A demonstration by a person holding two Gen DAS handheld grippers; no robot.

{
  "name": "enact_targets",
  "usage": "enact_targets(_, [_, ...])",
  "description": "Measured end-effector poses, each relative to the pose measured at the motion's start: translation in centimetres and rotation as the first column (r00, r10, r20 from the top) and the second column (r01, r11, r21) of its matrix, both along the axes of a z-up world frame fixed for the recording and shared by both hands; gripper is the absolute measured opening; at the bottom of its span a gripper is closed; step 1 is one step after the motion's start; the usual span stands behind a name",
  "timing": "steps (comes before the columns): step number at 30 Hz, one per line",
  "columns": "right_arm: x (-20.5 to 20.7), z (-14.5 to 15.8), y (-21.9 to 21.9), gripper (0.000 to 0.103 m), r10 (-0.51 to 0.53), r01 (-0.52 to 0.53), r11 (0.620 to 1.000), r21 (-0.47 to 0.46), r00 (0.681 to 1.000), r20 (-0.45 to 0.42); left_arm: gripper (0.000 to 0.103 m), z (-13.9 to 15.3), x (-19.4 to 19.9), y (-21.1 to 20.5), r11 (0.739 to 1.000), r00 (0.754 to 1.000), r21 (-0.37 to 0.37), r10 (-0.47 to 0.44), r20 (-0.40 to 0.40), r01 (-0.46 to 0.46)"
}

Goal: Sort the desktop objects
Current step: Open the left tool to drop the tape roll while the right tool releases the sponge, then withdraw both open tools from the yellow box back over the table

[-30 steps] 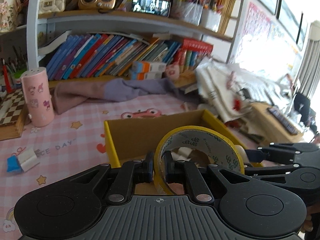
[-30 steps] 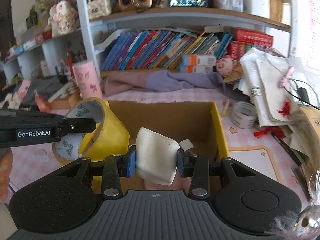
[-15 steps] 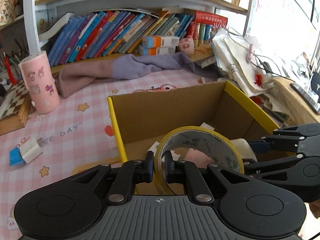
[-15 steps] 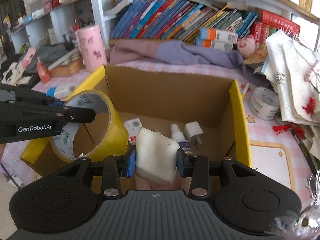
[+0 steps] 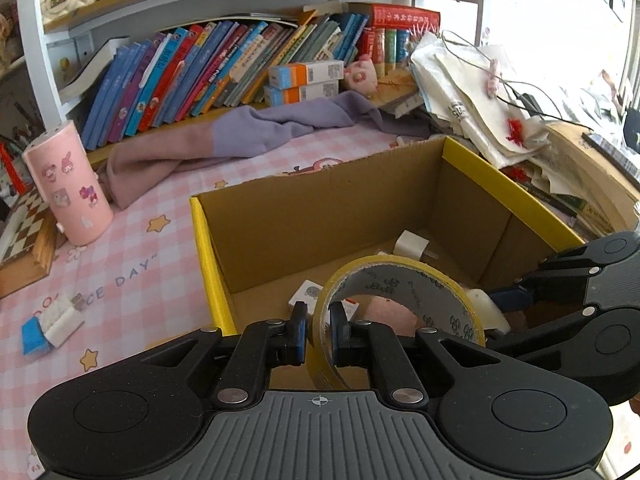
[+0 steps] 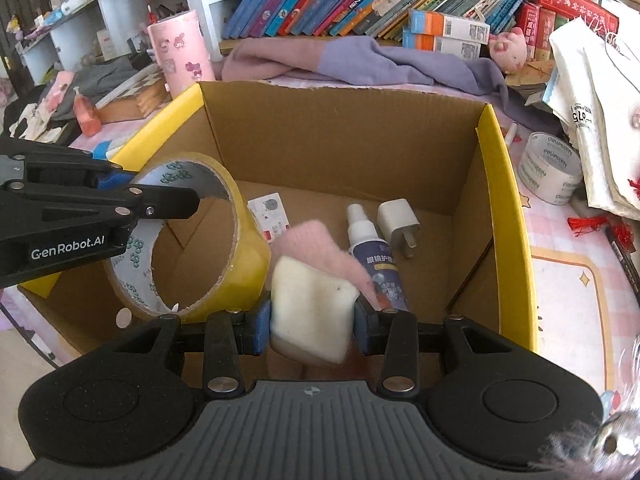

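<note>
1. The left gripper (image 5: 318,334) held the yellow tape roll (image 5: 400,312) by its wall: one finger was inside the ring and one outside, so the jaws were almost closed on the thin band. The roll hung inside the cardboard box (image 5: 320,216), above its floor and near the front wall.
2. The right gripper (image 6: 313,320) pinched a white soft block (image 6: 310,312) between its blue pads, with the jaws narrow. The block was also over the box, just beside the roll, on the right of it in the right wrist view.
3. On the floor of the box lay a spray bottle (image 6: 376,256), a white charger plug (image 6: 398,220), a small card (image 6: 269,214) and a pink soft thing (image 6: 316,248).
4. A second tape roll (image 6: 550,168) stood outside the box, by its right wall; it seemed not yet sorted.
5. Risk, as I judge it: the two grippers were very close together, so if both let go together, the roll could knock the block or a finger.
6. A round roll dropped on its edge may run and hit the bottle.
7. The thin band gave little grip; a tilt could let it slip early.
</note>
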State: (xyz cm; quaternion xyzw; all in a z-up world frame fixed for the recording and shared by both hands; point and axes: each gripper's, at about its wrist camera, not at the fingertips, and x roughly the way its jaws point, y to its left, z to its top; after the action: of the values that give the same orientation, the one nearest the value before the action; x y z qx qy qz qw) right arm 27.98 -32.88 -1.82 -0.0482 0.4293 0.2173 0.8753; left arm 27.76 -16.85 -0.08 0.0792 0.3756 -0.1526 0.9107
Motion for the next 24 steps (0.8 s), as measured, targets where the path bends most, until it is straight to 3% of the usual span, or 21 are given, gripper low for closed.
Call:
enact_targets(5, [0.1, -0.2, 0.0, 0.039, -0.009, 0.009, 1.0, -0.006, 1.0, 0.007, 0.019, 0.2, 0.3, 0.2, 1.0, 1.0, -0.025, 0.005, -0.013, -0.005])
enact_targets(10, [0.0, 0.0, -0.1, 0.049, -0.013, 0.013, 1.0, 0.01, 1.0, 0.009, 0.063, 0.8, -0.6, 0.1, 0.998, 1.0, -0.058, 0.004, 0.017, -0.003])
enact_targets(11, [-0.1, 0.1, -0.1, 0.051, -0.016, 0.016, 1.0, 0.016, 1.0, 0.011, 0.066, 0.9, -0.9, 0.0, 0.998, 1.0, -0.056, 0.003, 0.027, -0.002])
enact_targets(17, [-1.4, 1.4, -0.1, 0.053, -0.033, 0.031, 0.999, 0.034, 0.998, 0.05, 0.07, 1.7, -2.3, 0.7, 0.997, 0.999, -0.074, 0.011, 0.049, -0.007])
enact_targets(24, [-4.0, 3.1, -0.7, 0.054, -0.124, 0.117, 0.99, 0.075, 0.987, 0.105, 0.075, 2.8, -4.3, 2.3, 0.992, 0.995, -0.122, 0.026, 0.097, -0.014])
